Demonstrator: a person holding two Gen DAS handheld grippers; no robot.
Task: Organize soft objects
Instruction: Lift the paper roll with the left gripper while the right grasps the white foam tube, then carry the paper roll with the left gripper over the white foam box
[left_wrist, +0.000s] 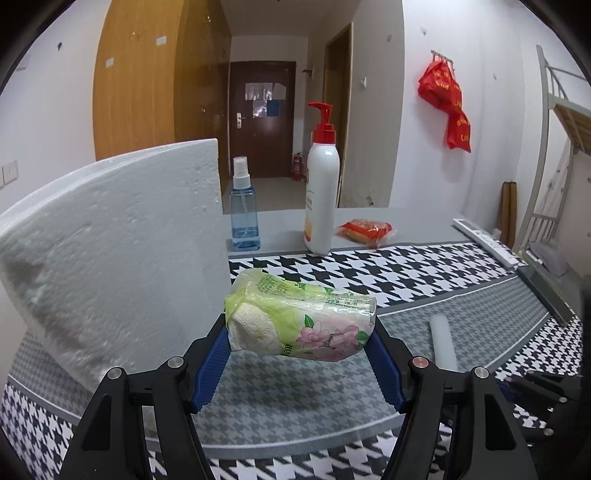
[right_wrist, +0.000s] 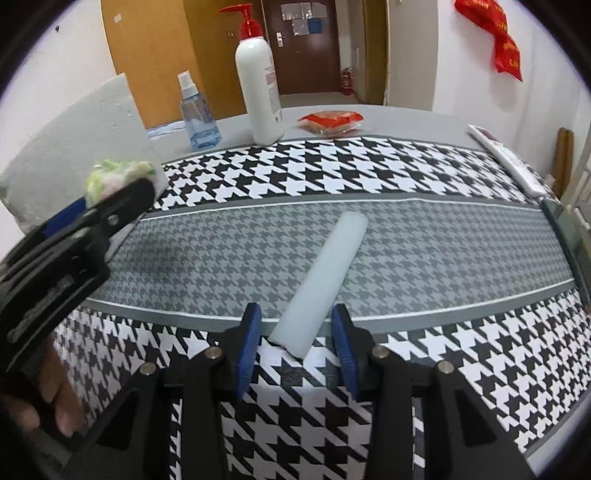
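Observation:
A tissue pack (left_wrist: 301, 317) in green floral wrap hangs above the houndstooth cloth (left_wrist: 295, 398), with my left gripper (left_wrist: 299, 328) shut on its two ends. The right wrist view shows the same pack (right_wrist: 118, 175) at the left, blurred, in front of the foam block. A pale foam cylinder (right_wrist: 328, 266) lies on the grey band of the cloth, its near end between the blue pads of my right gripper (right_wrist: 295, 312). A small gap shows on each side, so the pads do not press it. That cylinder (left_wrist: 443, 343) also shows at the right of the left wrist view.
A big white styrofoam block (left_wrist: 110, 258) stands at the left. Along the far edge are a blue spray bottle (left_wrist: 244, 218), a white pump bottle (left_wrist: 321, 192) and a red snack packet (left_wrist: 365, 229). A white remote (left_wrist: 487, 243) lies at the right edge.

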